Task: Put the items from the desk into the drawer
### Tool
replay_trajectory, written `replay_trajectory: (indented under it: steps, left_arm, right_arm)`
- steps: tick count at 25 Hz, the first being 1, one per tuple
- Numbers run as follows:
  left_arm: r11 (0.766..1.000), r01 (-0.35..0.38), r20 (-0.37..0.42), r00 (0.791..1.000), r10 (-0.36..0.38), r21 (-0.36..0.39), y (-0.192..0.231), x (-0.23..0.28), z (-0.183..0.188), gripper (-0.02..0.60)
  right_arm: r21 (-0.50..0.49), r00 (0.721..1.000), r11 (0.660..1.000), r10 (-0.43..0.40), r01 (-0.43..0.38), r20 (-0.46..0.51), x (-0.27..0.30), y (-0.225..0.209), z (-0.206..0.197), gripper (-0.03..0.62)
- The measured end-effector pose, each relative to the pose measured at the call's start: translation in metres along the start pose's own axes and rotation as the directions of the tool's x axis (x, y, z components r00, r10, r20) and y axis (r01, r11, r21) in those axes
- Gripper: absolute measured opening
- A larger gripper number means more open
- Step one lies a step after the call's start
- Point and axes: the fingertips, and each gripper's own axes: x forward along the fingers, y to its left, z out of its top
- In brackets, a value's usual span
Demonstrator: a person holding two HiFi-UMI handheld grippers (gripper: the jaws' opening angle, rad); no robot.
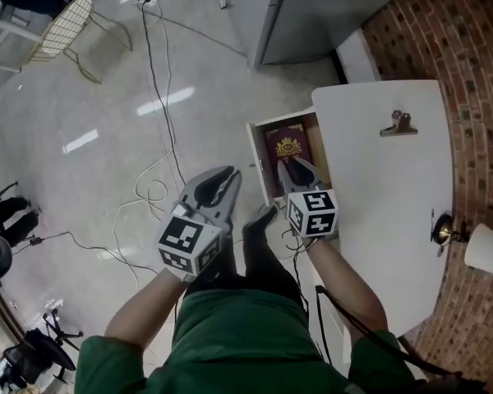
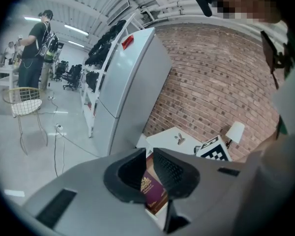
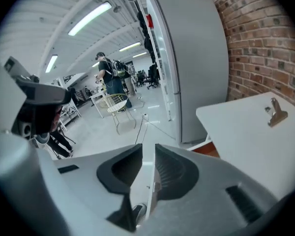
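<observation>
**A:** How does the left gripper (image 2: 150, 154) stand?

**B:** Its jaws are a narrow slit apart, with nothing between them. The passport (image 2: 152, 191) shows through the slit, but it lies well beyond, down in the drawer (image 1: 257, 158), and the pads touch nothing. In the head view this gripper hangs over the floor (image 1: 107, 97), to the left of the drawer.

**A:** And the right gripper (image 3: 148, 149)?

**B:** Much the same: a narrow gap, and empty. A white edge of the drawer shows through it, apart from the pads. In the head view its tips hover over the near end of the open drawer, at the left side of the white desk (image 1: 378, 195).

**A:** So where are the task's things?

**B:** The maroon passport lies flat in the drawer, cover up. A binder clip (image 1: 400, 124) sits on the desk, farther back and to the right of the drawer, well apart from both grippers.

**A:** Any writing you can read?

**B:** None. The passport's cover has a gold crest (image 1: 287, 146) with gold print by it, too small to make out. The marker cube (image 1: 314, 212) on each gripper carries only black-and-white square patterns, no letters.
</observation>
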Motion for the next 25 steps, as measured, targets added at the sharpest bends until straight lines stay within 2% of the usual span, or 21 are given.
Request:
replay_trajectory:
  steps: [8, 14, 18, 22, 25]
  left_arm:
    - [0.996, -0.014, 0.145, 0.989, 0.000, 0.092, -0.011, -0.018, 0.080, 0.041]
    - [0.990, 0.044, 0.204, 0.976, -0.072, 0.136, -0.050, -0.017, 0.136, 0.041]
    - [0.985, 0.069, 0.245, 0.964, -0.106, 0.156, -0.067, -0.026, 0.174, 0.041]
    - [0.980, 0.070, 0.318, 0.939, -0.128, 0.187, -0.079, -0.039, 0.212, 0.041]
    - [0.966, 0.045, 0.362, 0.922, -0.138, 0.253, -0.089, -0.046, 0.236, 0.041]
  right_arm:
    - [0.020, 0.977, 1.000, -0.010, 0.006, 0.214, -0.079, 0.010, 0.116, 0.078]
    - [0.028, 0.921, 0.999, -0.025, 0.016, 0.389, -0.143, 0.014, 0.197, 0.061]
    - [0.030, 0.890, 0.999, -0.028, 0.016, 0.455, -0.176, 0.019, 0.232, 0.007]
    - [-0.015, 0.856, 0.999, -0.035, 0.050, 0.515, -0.207, 0.023, 0.259, 0.005]
    - [-0.069, 0.831, 0.993, -0.044, 0.099, 0.555, -0.232, 0.026, 0.282, 0.005]
